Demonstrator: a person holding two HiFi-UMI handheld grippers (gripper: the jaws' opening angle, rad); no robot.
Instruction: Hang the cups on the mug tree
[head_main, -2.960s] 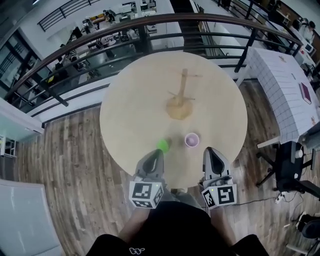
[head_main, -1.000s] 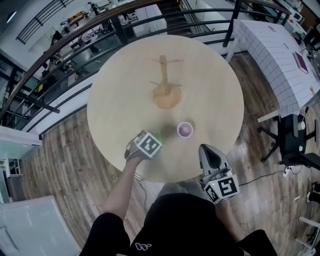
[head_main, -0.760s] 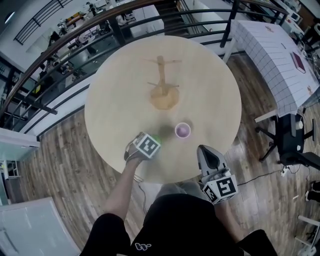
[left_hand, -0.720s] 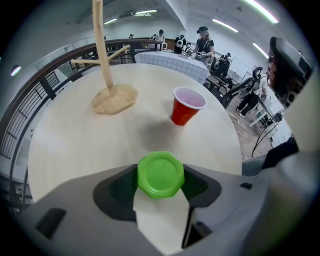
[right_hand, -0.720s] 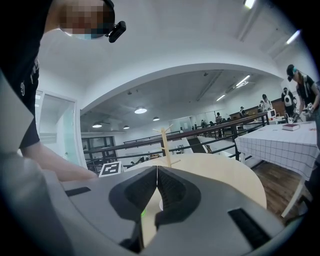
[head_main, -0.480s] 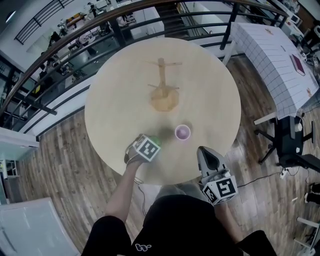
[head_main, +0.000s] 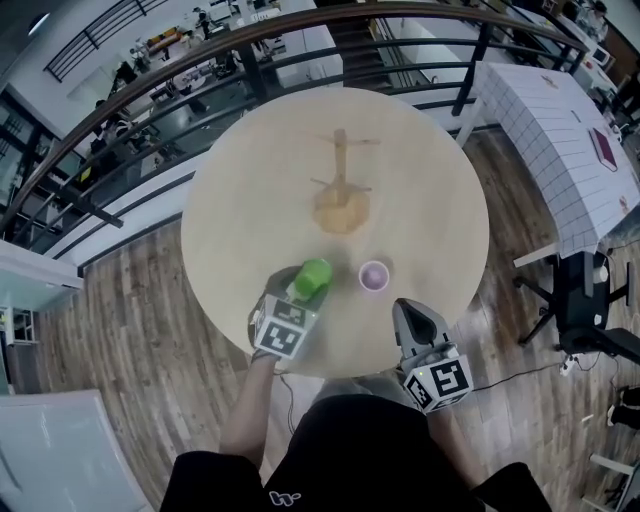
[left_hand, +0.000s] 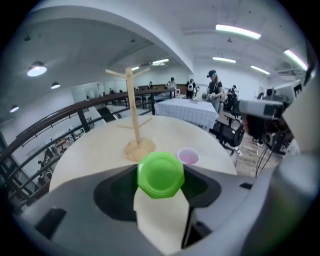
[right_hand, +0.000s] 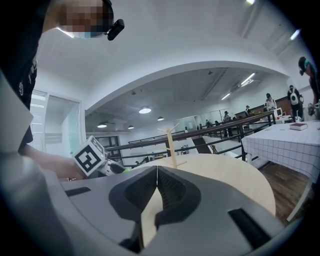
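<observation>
A green cup hangs above the round wooden table, with my left gripper shut on it; its jaws have just been closing on the cup. In the left gripper view the cup's flat base sits between the grey jaws of the left gripper. A pink cup stands upright on the table to the right, open side up. The wooden mug tree stands bare further back. My right gripper hovers shut and empty at the table's near edge; its jaws meet in the right gripper view.
A dark railing curves behind the table. A white gridded table and a black office chair stand to the right on the wood floor. People stand far off in the left gripper view.
My left gripper has lifted off the table with the green cup in it and tilted less steeply. The right gripper and pink cup have stayed put.
</observation>
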